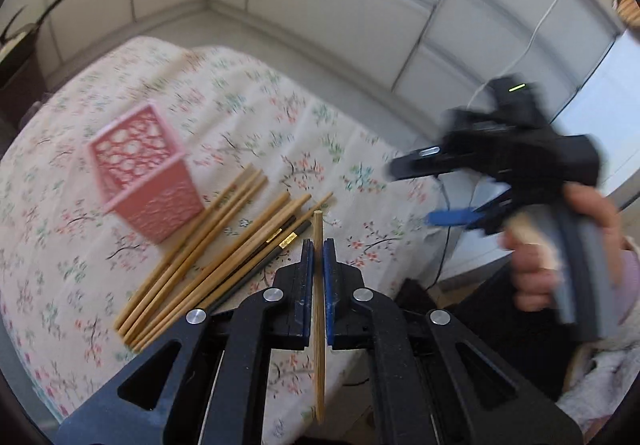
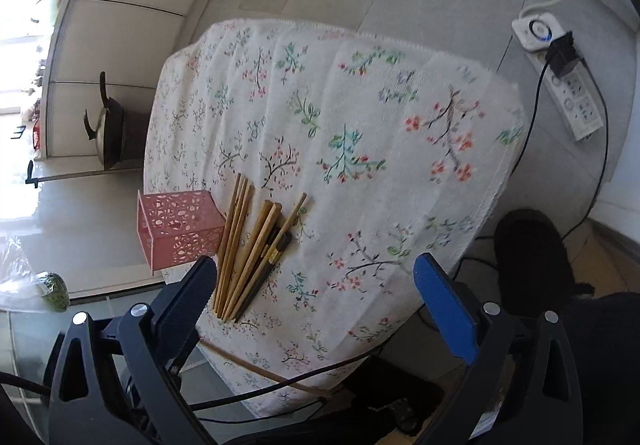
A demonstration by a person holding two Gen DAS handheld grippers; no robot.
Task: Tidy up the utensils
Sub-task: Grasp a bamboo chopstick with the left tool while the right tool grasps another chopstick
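My left gripper [image 1: 318,245] is shut on a single bamboo chopstick [image 1: 319,285], which stands upright between the blue pads above the table's near edge. Several bamboo and dark chopsticks [image 1: 224,261] lie in a loose pile on the floral cloth. Just left of them stands a pink perforated holder [image 1: 148,173]. My right gripper [image 1: 428,191], blurred and held by a hand [image 1: 560,257], hangs open to the right of the table. In the right wrist view my right gripper [image 2: 316,269] stands wide open with nothing between its fingers, above the near side of the pile [image 2: 252,249] and the holder [image 2: 178,229].
The floral tablecloth [image 2: 360,105] covers a small table on a tiled floor. A white power strip [image 2: 560,73] with a black cable lies at the right. A dark pot [image 2: 108,133] stands at the left, and a plastic bag of greens [image 2: 52,291] lies lower left.
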